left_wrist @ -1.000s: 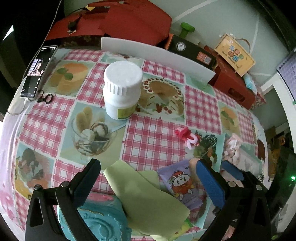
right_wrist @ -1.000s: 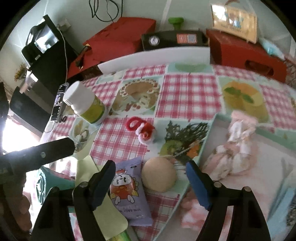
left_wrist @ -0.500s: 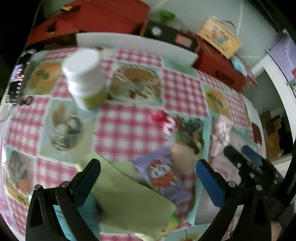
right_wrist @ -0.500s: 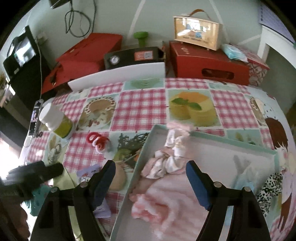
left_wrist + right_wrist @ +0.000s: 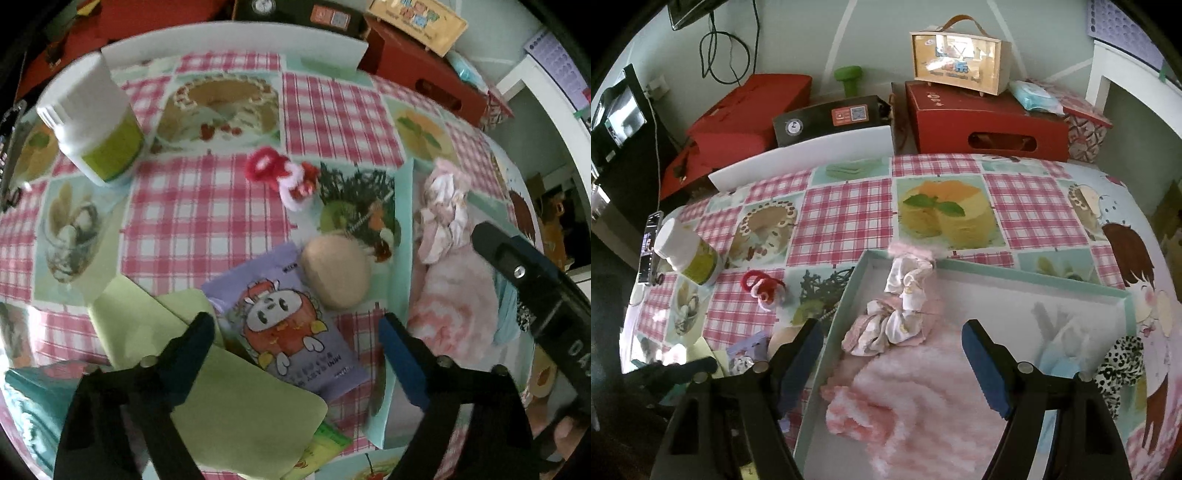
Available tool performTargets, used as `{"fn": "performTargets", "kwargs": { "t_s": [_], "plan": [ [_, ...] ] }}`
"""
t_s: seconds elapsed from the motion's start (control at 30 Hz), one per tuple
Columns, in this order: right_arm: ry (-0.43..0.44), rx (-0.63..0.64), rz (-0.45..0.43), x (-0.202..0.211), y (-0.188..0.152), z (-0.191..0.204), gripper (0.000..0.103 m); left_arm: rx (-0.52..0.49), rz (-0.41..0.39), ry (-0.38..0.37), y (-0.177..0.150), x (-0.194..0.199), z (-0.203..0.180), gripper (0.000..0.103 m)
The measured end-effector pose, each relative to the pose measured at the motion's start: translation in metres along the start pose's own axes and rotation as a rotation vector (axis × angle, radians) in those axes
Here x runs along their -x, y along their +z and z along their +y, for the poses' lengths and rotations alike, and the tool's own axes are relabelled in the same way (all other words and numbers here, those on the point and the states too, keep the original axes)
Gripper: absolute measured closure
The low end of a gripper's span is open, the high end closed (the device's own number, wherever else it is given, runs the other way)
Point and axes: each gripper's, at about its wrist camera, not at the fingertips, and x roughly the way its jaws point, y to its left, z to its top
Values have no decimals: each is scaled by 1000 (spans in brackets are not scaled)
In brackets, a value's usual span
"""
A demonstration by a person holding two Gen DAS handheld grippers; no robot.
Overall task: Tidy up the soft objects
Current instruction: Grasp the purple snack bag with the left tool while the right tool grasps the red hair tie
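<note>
Left wrist: tool [image 5: 295, 338] over purple packet [image 5: 291, 328]

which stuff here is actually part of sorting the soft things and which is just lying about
Part of the job:
- pale green tray
- fluffy pink cloth
- patterned scrunchie
- leopard-print scrunchie
- beige sponge ball
- red and pink hair ties

Lying about:
- white pill bottle
- purple snack packet
- green sheets
- phone

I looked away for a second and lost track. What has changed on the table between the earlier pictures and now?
The left gripper swung toward the purple packet and tan ball, its jaws just closing a little, gripping nothing. The right gripper shifted from the ball to over the tray, open and empty. The objects stayed put.
</note>
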Motion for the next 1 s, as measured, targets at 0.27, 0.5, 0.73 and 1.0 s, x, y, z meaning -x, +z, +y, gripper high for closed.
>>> {"fn": "performTargets", "kwargs": {
  "t_s": [0.27, 0.5, 0.73, 1.0],
  "plan": [
    [3, 1, 7, -2, 0, 1, 23, -6, 9, 22, -2, -9, -4, 36],
    [3, 5, 13, -4, 0, 3, 23, 20, -10, 0, 2, -7, 2, 46],
    [26, 21, 4, -4, 0, 10, 23, 82, -58, -32, 4, 7, 20, 50],
    [85, 78, -42, -5, 6, 36, 23, 179, -143, -67, 12, 33, 52, 52]
  ]
}}
